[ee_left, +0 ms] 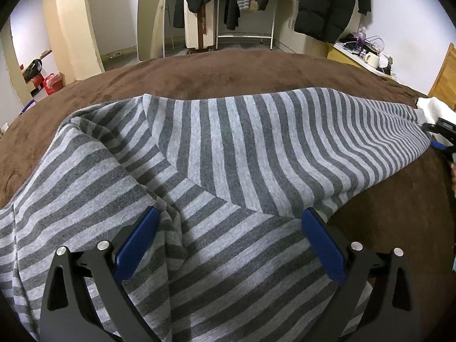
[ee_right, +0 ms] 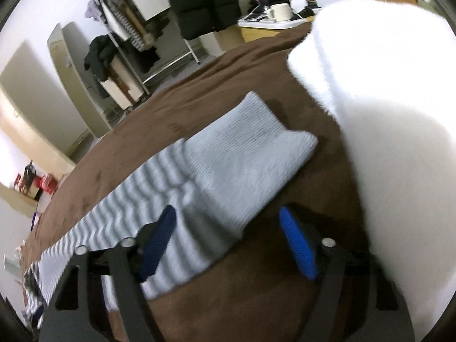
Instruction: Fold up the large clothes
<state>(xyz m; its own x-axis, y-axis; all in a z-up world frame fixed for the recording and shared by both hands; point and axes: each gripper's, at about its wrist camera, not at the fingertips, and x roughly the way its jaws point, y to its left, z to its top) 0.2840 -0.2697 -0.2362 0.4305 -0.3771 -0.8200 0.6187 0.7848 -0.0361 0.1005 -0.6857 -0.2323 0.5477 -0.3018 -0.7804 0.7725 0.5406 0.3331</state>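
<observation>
A grey striped sweater (ee_left: 228, 148) lies spread on the brown blanket (ee_left: 228, 71) of a bed, one sleeve stretched out to the right. My left gripper (ee_left: 230, 213) hangs open just above the shoulder seam, blue pads (ee_left: 136, 245) wide apart and nothing pinched. In the right wrist view the sleeve (ee_right: 176, 199) ends in a plain ribbed cuff (ee_right: 250, 154). My right gripper (ee_right: 228, 212) stands open over the sleeve's near edge, one finger above the stripes and the other above the blanket (ee_right: 256, 299). It shows at the far right (ee_left: 440, 131) of the left wrist view.
A bulky white fluffy item (ee_right: 384, 114) rests on the bed right beside the cuff. Beyond the bed stand a clothes rack (ee_left: 245, 5) with hanging garments, a black puffer coat (ee_left: 330, 5), and a cluttered side table (ee_right: 273, 20) with a mug.
</observation>
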